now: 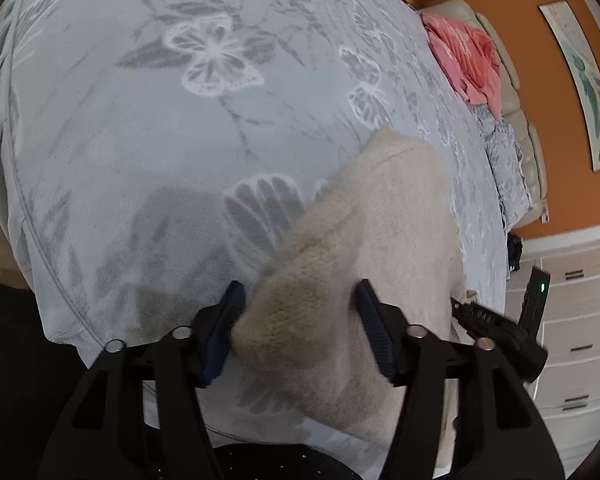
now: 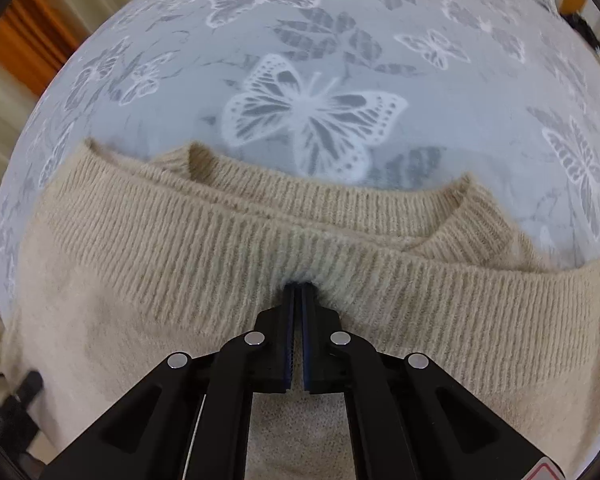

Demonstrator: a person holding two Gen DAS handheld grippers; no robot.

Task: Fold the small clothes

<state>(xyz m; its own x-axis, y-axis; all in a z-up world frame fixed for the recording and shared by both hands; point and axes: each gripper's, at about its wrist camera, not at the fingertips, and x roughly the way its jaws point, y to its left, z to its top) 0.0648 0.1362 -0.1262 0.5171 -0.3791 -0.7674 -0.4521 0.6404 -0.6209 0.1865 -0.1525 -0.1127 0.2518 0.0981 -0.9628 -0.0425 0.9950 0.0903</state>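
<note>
Currently, right gripper (image 2: 299, 289) is clamped on sweater (image 2: 148, 264) hem; left gripper (image 1: 298, 300), half-open, straddles its sleeve at bed's (image 1: 148, 128) 6 o'clock edge.

Soft even daylight, no glare; strong fisheye bending, dark corners; sweater (image 1: 340, 280) blurred close up.

sweater (image 1: 380, 240) blurred, lower edge cut off

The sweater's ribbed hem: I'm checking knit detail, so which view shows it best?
The right wrist view: the ribbed hem runs sharply across it, pinched by the right gripper. The left wrist view shows only blurred fuzzy sweater, no ribbing.
</note>
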